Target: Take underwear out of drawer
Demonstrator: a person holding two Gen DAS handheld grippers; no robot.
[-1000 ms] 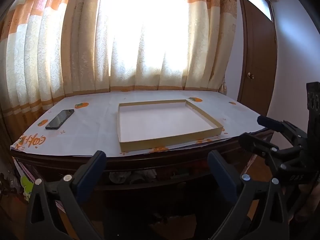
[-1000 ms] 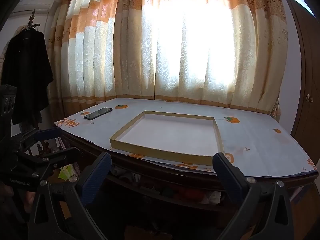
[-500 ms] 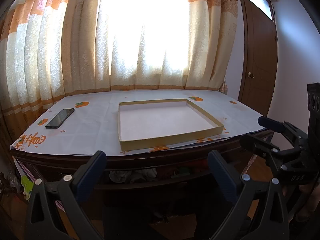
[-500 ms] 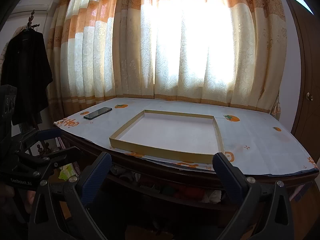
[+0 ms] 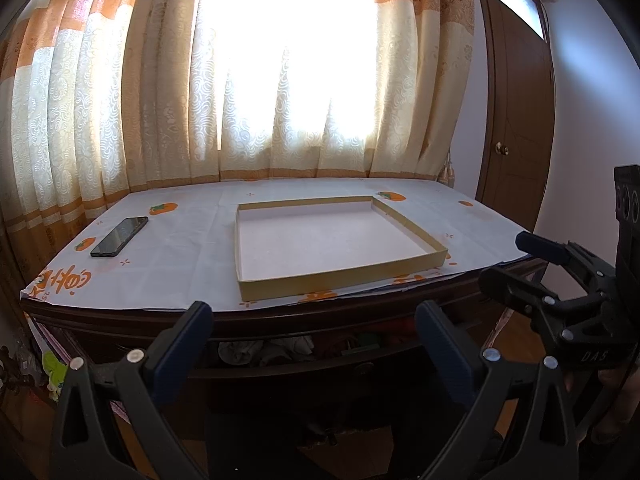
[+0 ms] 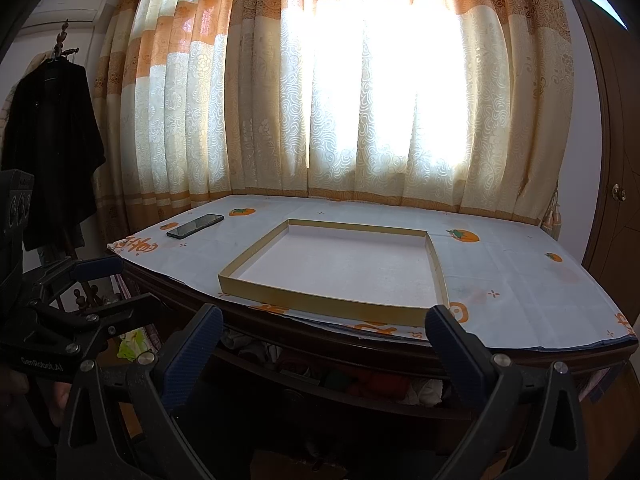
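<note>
- A black coat [image 6: 48, 152] hangs on a stand far left of the tray; only the right wrist view catches it.
- A dark phone [image 5: 119, 236] lies flat on the white cloth left of the tray [image 5: 400, 268], well apart from it (both views show it).
- The shallow gold-edged tray sits on the table [image 5: 120, 316] near the front edge, its white floor bare.
- Below the tray's front edge the drawer [image 5: 280, 366] stands partly open, with crumpled underwear [image 5: 240, 350] showing pale in the gap; the right wrist view adds reddish and green cloth [image 6: 376, 382] further along the same gap, too dim to tell apart.
- The left gripper [image 5: 312, 344] hovers in front of the drawer, below the tray, jaws spread wide with nothing between them.
- The right gripper [image 6: 324, 344] also hangs before the drawer with its fingers wide apart and empty; in the left wrist view it appears right of the tray.
- A brown door [image 5: 516, 120] with a round knob stands right of the tray, seen fully only from the left wrist view.
</note>
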